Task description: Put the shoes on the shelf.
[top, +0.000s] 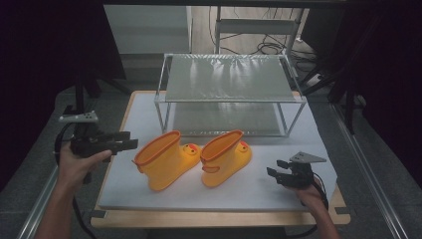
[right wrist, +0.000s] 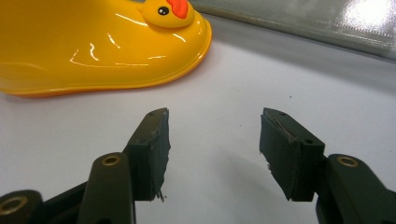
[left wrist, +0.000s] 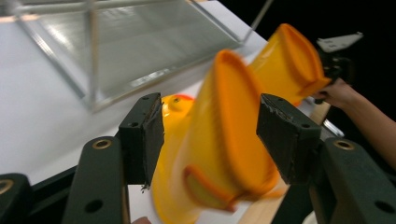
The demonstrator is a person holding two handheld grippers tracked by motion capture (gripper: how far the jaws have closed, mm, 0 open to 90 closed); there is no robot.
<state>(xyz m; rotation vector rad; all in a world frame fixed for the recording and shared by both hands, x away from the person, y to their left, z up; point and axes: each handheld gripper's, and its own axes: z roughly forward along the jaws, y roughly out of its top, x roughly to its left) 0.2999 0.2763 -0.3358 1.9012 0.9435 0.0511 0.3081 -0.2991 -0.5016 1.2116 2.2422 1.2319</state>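
Both boots on the mat before the rack (top: 229, 99), none shelved yet; left boot (top: 166, 159) and right boot (top: 225, 157) side by side; left gripper (top: 130, 140) apart, empty, beside left boot; right gripper (top: 276, 168) apart, empty; grabbing, shelving both prob. left.

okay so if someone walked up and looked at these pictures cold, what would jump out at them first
Two bright yellow duck-faced rain boots: the left boot and the right boot stand side by side mid-table on the white board. Behind them sits a two-tier metal shelf rack. The left hand-held gripper hangs open beside the left boot; the right hand-held gripper rests open right of the pair.
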